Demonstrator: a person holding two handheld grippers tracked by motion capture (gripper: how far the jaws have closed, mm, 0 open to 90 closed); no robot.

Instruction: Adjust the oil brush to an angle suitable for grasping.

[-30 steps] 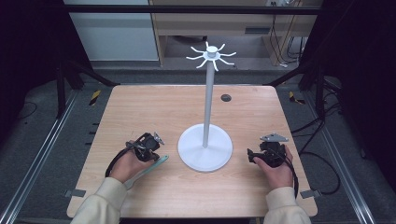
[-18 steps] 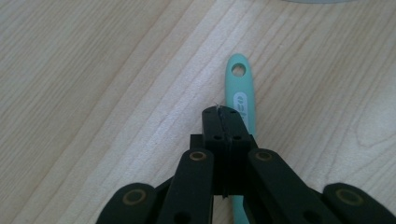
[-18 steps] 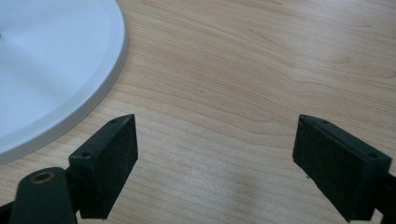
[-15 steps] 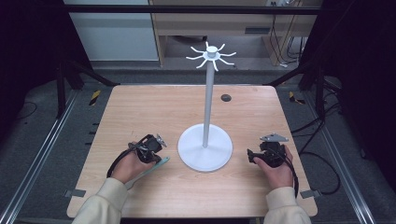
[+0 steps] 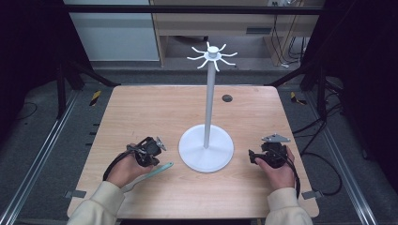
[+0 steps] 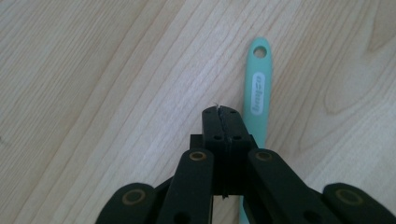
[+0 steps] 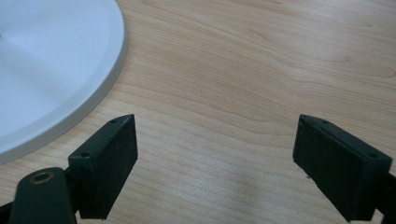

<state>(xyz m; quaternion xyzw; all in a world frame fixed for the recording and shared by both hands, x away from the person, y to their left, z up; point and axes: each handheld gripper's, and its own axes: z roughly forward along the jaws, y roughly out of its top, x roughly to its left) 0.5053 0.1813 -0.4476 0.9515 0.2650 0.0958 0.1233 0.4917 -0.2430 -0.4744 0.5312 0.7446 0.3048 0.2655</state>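
We look down on a wooden tabletop (image 5: 141, 108) where a person's two hand-held grippers rest either side of a white hanging stand (image 5: 206, 140) with hooks at its top. The left gripper (image 6: 222, 112) has its fingers pressed together with nothing between them. A mint-green utensil handle (image 6: 258, 93) lies flat on the wood just beside those fingers, on their right in the left gripper view, its long axis running roughly along the gripper's own line and its hanging hole (image 6: 259, 52) at the far end. In the high view the handle (image 5: 157, 169) lies beside the left hand (image 5: 126, 169), pointing toward the stand's round base. The right gripper (image 7: 215, 154) has its fingers spread wide over bare wood beside the base's rim (image 7: 88, 93), holding nothing. We judge the left gripper much the nearer to the handle; its fingers would need to open and shift sideways.
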